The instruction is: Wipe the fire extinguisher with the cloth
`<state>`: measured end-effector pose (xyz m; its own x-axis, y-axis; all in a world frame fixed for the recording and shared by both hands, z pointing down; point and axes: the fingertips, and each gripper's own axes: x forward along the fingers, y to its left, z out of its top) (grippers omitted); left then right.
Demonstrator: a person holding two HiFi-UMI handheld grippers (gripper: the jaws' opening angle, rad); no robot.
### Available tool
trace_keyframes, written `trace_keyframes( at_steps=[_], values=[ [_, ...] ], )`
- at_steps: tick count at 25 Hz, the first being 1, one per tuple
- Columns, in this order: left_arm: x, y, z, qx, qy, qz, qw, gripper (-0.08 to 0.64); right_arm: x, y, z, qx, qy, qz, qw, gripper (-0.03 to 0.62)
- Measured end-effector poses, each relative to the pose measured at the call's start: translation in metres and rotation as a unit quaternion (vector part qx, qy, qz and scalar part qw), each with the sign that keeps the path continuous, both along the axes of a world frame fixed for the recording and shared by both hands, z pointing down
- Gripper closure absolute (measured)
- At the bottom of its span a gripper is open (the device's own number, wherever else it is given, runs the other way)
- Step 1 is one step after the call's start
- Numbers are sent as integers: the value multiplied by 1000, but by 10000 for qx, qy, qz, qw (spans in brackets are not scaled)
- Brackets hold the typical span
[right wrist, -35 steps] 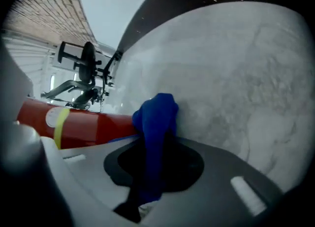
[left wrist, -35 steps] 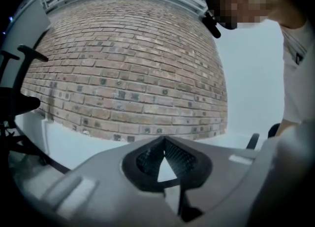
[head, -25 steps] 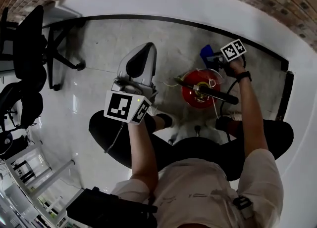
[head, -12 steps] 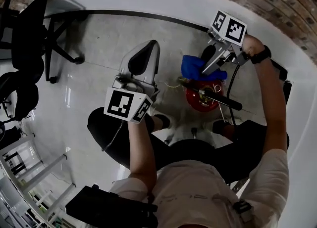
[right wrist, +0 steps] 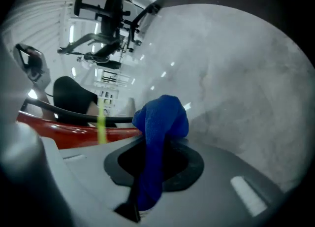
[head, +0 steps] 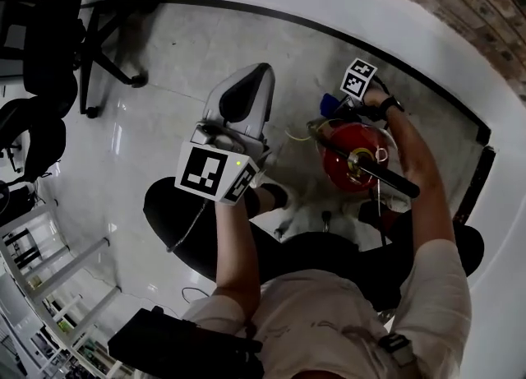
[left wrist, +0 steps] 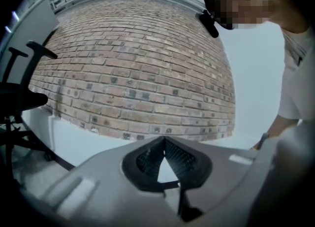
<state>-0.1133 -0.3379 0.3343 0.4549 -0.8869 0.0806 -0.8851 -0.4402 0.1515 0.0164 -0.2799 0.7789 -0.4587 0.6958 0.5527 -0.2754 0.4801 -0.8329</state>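
Right gripper (right wrist: 158, 140): jaws clamped on the blue cloth (right wrist: 161, 120), which bunched up above the tips. The cloth sat at the far upper edge of the red fire extinguisher (head: 352, 158); contact could not be confirmed. The extinguisher stood on the grey floor (head: 164, 90) in front of the person, with its black hose (head: 374, 172) lying across the top. Left gripper (left wrist: 164, 142): jaw tips met with nothing between them, held up and apart from the extinguisher, facing the brick wall (left wrist: 138, 73). An office chair (head: 49, 40) stood well to the left.
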Motion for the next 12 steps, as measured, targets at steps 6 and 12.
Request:
trace_keyframes(
  at_steps=[6, 12],
  values=[
    [-8, 3, 23, -261, -185, -195, 9993, 557, 32, 2, 88, 940, 806, -472, 9912, 528],
    [-12, 7, 25, -302, -132, -192, 9993, 555, 1, -20, -19, 787, -462, -150, 9957, 526]
  ],
)
